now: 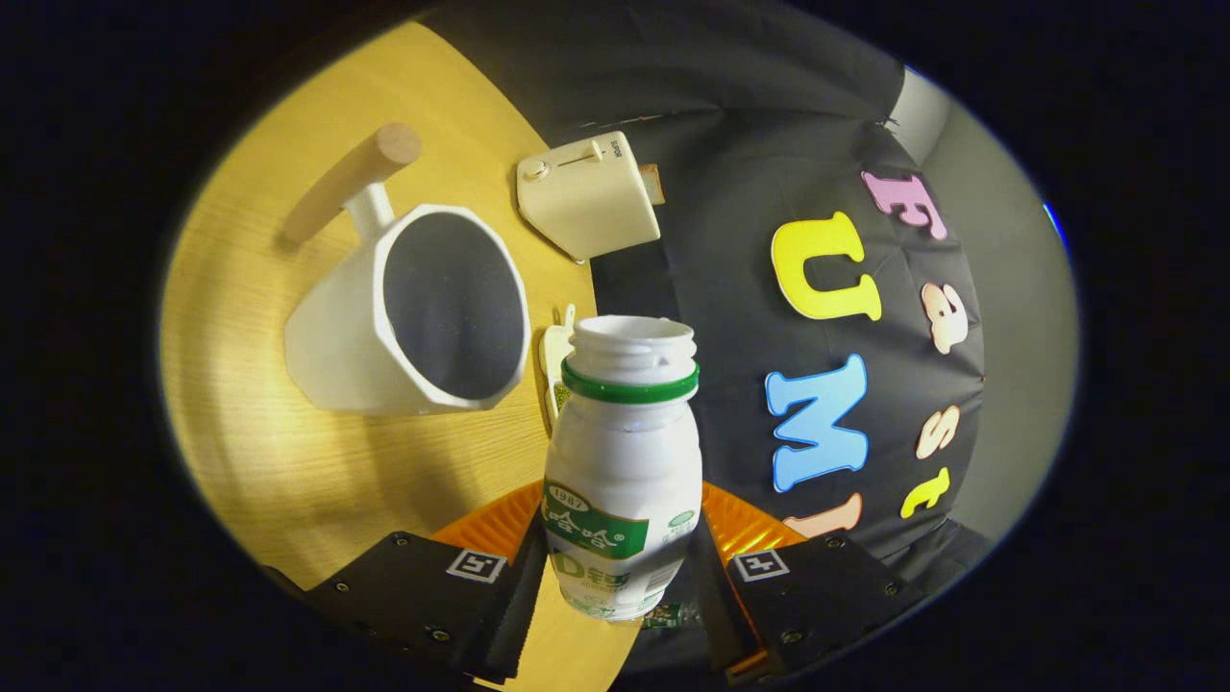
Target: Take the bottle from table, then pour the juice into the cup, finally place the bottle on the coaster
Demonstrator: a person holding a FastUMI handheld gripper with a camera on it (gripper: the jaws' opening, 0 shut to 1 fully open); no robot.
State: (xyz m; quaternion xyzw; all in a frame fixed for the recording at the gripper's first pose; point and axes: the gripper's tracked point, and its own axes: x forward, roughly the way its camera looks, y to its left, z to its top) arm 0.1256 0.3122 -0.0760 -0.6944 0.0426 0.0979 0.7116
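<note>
Bottle (623,481) first: it sits pinched between the two fingers (519,586) of the gripper (620,586), one black pad pressed to each side of its lower body, so the grasp looks firm. It is a small white bottle with a green and white label and a green ring under the threaded neck. The mouth is open, with no cap on it, and it points away from the camera. The whole scene appears tilted, which suggests the bottle is carried off the desk (288,461) and is already leaning, though how far off upright I cannot tell.

Just beyond the bottle's mouth and a little to its left stands the cup (413,308), a white faceted mug with a dark inside and a wooden handle sticking out on its far side. It looks empty as far as I can see. A small pale item lies on the desk between bottle and cup; it is too hidden to name. Farther off, near the desk's edge, sits a cream box (588,195) with a slider and a knob.

My judgement: taking is done and pouring is the step in hand. The next move calls for bringing the mouth over the cup's opening and tipping further. I cannot make out the coaster.
</note>
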